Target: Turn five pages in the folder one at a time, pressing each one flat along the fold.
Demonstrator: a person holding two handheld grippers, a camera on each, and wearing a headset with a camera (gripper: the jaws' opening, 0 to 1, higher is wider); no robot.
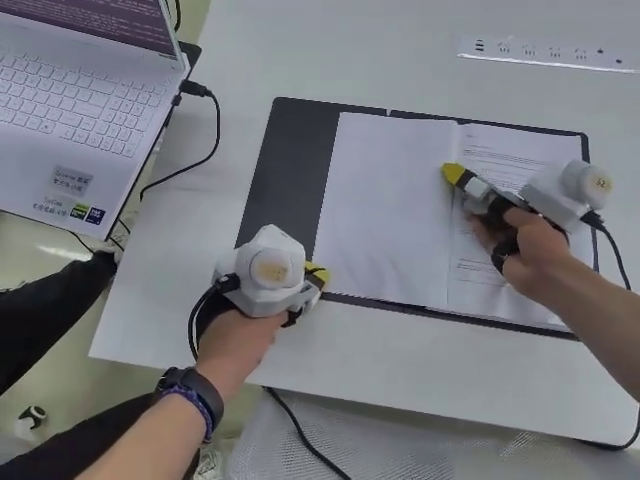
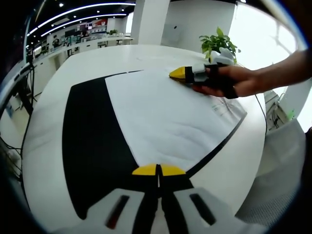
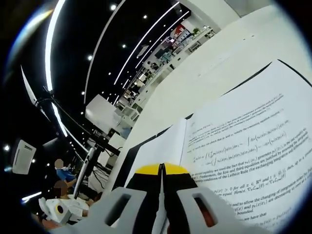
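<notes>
Work place: a smooth white table [image 1: 400, 60] carries an open white laptop [image 1: 70, 110] at the far left with its thin black cable [image 1: 212, 130]. A long white power strip [image 1: 545, 50] lies at the far edge.

Task's thing: the flat black folder [image 1: 285, 170] lies open in the middle of the table, in front of the person, with white sheets inside.

Pages: the blank white turned page [image 1: 385, 200] lies to the left of the fold. The white printed page [image 1: 505, 150], with lines of text and formulas, lies to the right.

Right tongs: the right gripper [image 1: 452, 174] has its yellow-tipped tongs together, with nothing between them. The tips rest on the paper at the fold, near its far end.

Left tongs: the left gripper [image 1: 317, 272] also has its tongs together and empty. The tips are at the near edge of the folder, just beside the near left corner of the turned page, and they seem to hold the folder down.

Step, as I judge: the turned page is being pressed flat along the fold. How many pages are done, I cannot tell.

Risk, crease: if the right tips run along the fold with too much force or at an angle, the thin paper may wrinkle or tear.

Risk, spring-back: if only the far end is pressed, the near part of the turned page may rise again.

Risk, sliding: the table is smooth, so the folder may shift under the stroke if the left gripper lifts.

Risk, double sheet: at the next turn the tongs may catch two sheets at once, because the sheets lie close together.
</notes>
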